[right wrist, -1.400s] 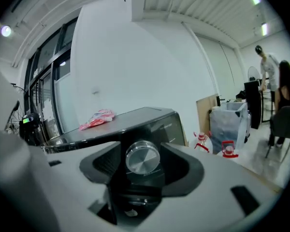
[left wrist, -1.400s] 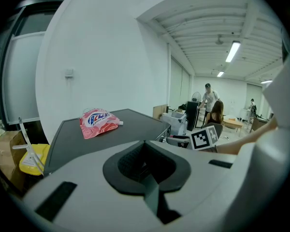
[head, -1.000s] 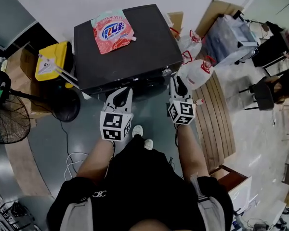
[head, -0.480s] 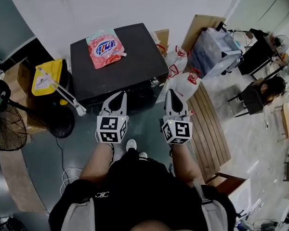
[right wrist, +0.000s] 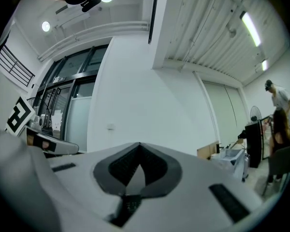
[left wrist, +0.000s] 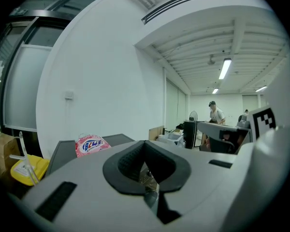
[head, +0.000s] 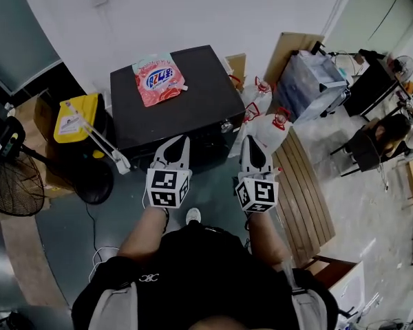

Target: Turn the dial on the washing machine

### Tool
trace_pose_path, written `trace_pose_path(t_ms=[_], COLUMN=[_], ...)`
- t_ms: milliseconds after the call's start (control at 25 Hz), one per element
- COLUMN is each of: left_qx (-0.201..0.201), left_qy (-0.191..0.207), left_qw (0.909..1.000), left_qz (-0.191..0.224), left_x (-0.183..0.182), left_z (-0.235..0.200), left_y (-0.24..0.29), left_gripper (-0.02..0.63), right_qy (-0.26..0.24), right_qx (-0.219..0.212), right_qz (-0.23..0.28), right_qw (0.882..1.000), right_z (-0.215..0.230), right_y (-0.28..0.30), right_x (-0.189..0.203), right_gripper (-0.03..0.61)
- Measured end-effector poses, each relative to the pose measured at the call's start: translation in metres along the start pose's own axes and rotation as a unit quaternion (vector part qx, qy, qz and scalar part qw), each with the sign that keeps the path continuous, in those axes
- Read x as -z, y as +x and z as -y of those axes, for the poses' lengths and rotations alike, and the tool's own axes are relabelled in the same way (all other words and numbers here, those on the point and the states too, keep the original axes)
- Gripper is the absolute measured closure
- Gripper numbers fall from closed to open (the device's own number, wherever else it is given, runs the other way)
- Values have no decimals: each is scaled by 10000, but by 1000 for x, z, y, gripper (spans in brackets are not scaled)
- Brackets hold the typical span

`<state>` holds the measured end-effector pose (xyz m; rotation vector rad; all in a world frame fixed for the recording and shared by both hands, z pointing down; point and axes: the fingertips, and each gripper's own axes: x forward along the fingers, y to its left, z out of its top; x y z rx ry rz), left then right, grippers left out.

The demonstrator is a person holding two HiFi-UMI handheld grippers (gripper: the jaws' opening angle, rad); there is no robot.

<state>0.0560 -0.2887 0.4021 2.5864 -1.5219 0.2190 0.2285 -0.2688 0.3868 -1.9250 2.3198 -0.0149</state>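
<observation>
The black washing machine stands against the white wall, seen from above, with a pink detergent bag lying on its lid. I cannot pick out the dial with certainty. My left gripper hovers over the machine's front edge, jaws shut with nothing between them. My right gripper hangs just off the front right corner, also shut and empty. In the left gripper view the machine and bag lie ahead beyond the closed left gripper. The right gripper faces the bare wall.
A yellow bag and a floor fan stand left of the machine. White plastic bags, a clear storage box and a wooden slatted pallet are on the right. A seated person is at the far right.
The head view has shifted, so the machine sits slightly lower and further left. Both grippers stay side by side before its front; the right one has drawn a little away from the corner.
</observation>
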Motion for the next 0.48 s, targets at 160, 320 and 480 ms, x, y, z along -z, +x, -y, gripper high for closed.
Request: trace_pose_path(t_ms=[160,320,480], left_qx=[23,52,54], left_qy=[22,38,48], left_qw=[10000,10000,10000], left_qz=[-24,-38,-27], left_x=[0,0,-1], left_z=[-3,-4,-10], left_y=[0,4,7], left_gripper=[618,618,618], right_qy=[18,41,186], right_qx=[47,52,20], right_qz=[-10,-25,-29], right_qw=[10000,10000,9998], right_z=[1,1,-1], right_y=[1,5,13], right_x=[2,5,7], right_gripper=[578,578,578])
